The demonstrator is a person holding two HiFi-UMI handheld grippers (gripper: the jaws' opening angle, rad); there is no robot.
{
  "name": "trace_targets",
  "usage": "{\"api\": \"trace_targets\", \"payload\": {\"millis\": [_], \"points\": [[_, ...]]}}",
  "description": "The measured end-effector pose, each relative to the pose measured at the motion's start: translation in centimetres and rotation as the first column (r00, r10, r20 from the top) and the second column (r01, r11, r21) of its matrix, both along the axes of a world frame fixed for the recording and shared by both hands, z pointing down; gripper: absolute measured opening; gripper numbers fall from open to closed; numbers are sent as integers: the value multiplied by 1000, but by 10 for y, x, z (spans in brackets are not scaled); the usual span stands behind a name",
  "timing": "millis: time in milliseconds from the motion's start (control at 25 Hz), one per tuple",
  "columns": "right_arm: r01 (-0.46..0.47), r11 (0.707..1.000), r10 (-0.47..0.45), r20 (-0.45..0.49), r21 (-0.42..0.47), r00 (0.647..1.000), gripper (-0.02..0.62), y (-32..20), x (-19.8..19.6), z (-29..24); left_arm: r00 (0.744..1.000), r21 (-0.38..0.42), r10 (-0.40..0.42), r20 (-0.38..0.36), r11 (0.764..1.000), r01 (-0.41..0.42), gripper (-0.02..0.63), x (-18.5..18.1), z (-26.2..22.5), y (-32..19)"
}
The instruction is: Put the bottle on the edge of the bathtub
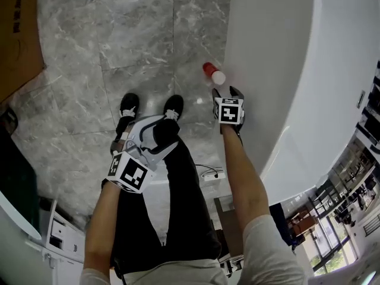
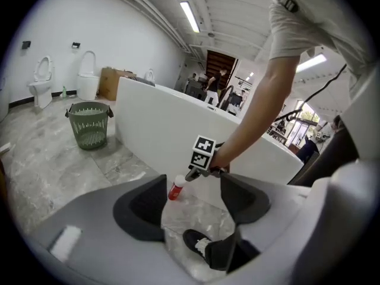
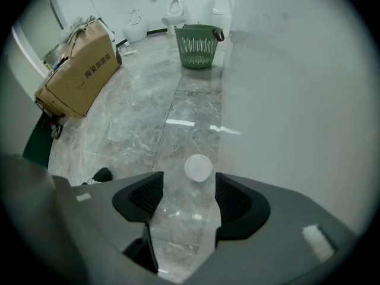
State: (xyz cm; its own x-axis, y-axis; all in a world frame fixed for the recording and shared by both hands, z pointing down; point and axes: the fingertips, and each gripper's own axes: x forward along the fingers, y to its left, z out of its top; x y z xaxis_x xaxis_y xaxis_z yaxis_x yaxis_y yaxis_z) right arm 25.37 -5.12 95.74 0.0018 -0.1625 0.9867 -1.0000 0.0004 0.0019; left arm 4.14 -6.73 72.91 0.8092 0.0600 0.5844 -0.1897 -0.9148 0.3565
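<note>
The small red plastic bottle with a white cap [image 1: 214, 73] lies on the grey marble-tiled floor [image 1: 130, 40], touching or just beside the foot of the white curved outer wall of the bathtub [image 1: 285, 70]. Its cap end points back toward the right tongs [image 1: 227, 94]. In the right gripper view the round cap [image 3: 198, 168] shows end-on, just ahead of the right tongs' tips [image 3: 189, 186] and centred in the gap. Those tongs stand wide apart and hold nothing.

The left tongs [image 2: 193, 198] hang lower, near the person's black shoes [image 1: 127, 105]. They are also spread apart and empty, with only floor and a shoe between them.

The bottle looks light and stiff. Its smooth round body is likely to roll or slip along the tile if nudged before the grip closes. The red body just behind the cap looks the safer hold, since the cap alone is narrow and slick. The tub's rim is not in view, so I cannot tell how wide a ledge awaits it.
</note>
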Motion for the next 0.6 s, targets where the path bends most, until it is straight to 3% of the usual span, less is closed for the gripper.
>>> {"api": "trace_targets", "payload": {"millis": [160, 400, 600], "points": [[-87, 996, 87, 21, 34, 996, 273, 17, -17, -33, 995, 12, 94, 15, 995, -95, 336, -12, 0, 6], [-208, 973, 205, 41, 97, 978, 273, 43, -43, -93, 971, 35, 237, 33, 971, -238, 336, -30, -21, 13], [-313, 933, 306, 63, 181, 950, 273, 59, -68, -159, 931, 67, 361, 54, 929, -364, 336, -51, -45, 15]]}}
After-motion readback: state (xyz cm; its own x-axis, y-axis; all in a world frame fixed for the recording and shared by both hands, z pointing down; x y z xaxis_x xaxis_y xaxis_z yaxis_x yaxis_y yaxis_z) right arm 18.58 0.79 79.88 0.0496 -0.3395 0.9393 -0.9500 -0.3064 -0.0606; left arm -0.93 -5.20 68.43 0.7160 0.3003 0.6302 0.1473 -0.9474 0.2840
